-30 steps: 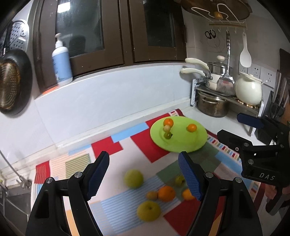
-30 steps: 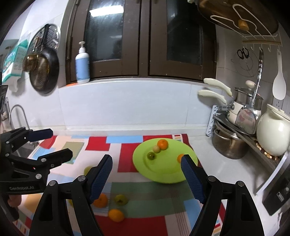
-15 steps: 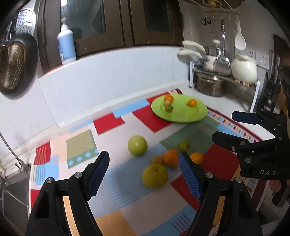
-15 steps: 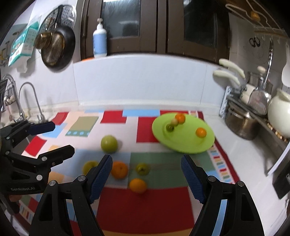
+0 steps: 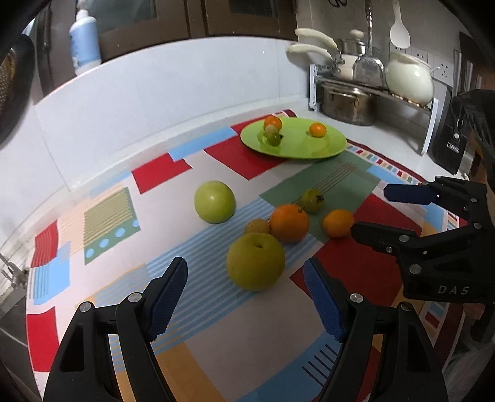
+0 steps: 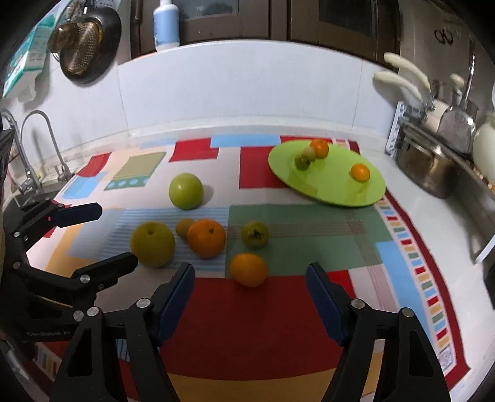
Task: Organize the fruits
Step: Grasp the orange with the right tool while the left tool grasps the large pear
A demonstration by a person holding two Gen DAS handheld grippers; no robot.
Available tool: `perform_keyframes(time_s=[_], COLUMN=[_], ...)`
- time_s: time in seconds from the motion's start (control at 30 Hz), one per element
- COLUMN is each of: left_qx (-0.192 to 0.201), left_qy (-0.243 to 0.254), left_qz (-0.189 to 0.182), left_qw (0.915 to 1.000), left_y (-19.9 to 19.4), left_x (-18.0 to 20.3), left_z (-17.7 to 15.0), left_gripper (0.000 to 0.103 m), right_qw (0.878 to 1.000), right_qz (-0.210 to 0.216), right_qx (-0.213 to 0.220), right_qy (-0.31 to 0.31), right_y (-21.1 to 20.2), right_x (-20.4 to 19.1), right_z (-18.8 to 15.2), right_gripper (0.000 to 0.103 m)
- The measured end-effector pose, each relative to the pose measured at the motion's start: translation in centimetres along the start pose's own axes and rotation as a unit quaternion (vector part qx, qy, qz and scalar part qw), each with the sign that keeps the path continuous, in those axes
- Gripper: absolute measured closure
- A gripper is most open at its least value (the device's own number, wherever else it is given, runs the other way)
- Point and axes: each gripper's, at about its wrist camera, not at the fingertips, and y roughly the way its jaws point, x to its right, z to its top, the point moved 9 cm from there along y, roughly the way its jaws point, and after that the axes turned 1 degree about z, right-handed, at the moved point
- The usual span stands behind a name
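Observation:
A yellow-green pear [image 5: 255, 261] [image 6: 152, 244] lies just ahead of my open left gripper [image 5: 246, 297], between its jaws' line. Behind it lie a big orange [image 5: 290, 222] [image 6: 206, 238], a small brown fruit [image 5: 257, 226], a green apple [image 5: 214, 202] [image 6: 186, 190], a small green fruit [image 5: 312, 200] [image 6: 255, 234] and a small orange [image 5: 338, 223] [image 6: 248, 269]. The small orange lies just ahead of my open right gripper [image 6: 250, 293]. A green plate [image 5: 328, 145] [image 6: 337, 185] at the back holds several small fruits.
A colourful patterned mat [image 6: 278, 324] covers the counter. A rack with pots and a white kettle [image 5: 408, 82] stands at the right. A faucet [image 6: 37, 145] and sink are at the left. A soap bottle [image 6: 166, 23] stands on the ledge behind.
Both grippers have come down and forward toward the loose fruits on the mat. The fruits look nearer and larger. Nothing was grasped.

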Motion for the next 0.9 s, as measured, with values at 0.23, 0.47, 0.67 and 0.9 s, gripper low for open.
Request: perform_keyframes(time_s=[0.23,0.47,0.67,0.9], left_qx=[-0.015,-0.026,-0.026,-0.026], left_qy=[-0.007,-0.005,-0.016,-0.023], left_qz=[-0.015,-0.022,-0.019,-0.013], left_qw=[0.9998,0.9994,0.9993,0.9993], left_y=[2.2,3.6,4.0,3.7], left_x=[0.2,0.7,0.5,0.5], left_z=[0.1,0.2,0.1,0.1], left_gripper=[0.033,0.049,0.054,0.055], right_qw=[0.999,0.998,0.997,0.997], right_qz=[0.015,0.034,0.042,0.046], right_qx=[-0.027,-0.044,-0.053,-0.049], right_qy=[0.017,0.018,0.024,0.025], right_y=[2.7,4.5,5.3,5.0], right_x=[0.3,-0.1,0.1,0.1], right_z=[-0.5,-0.8,-1.1,-1.1], right_gripper=[0.042,0.051,0.062,0.066])
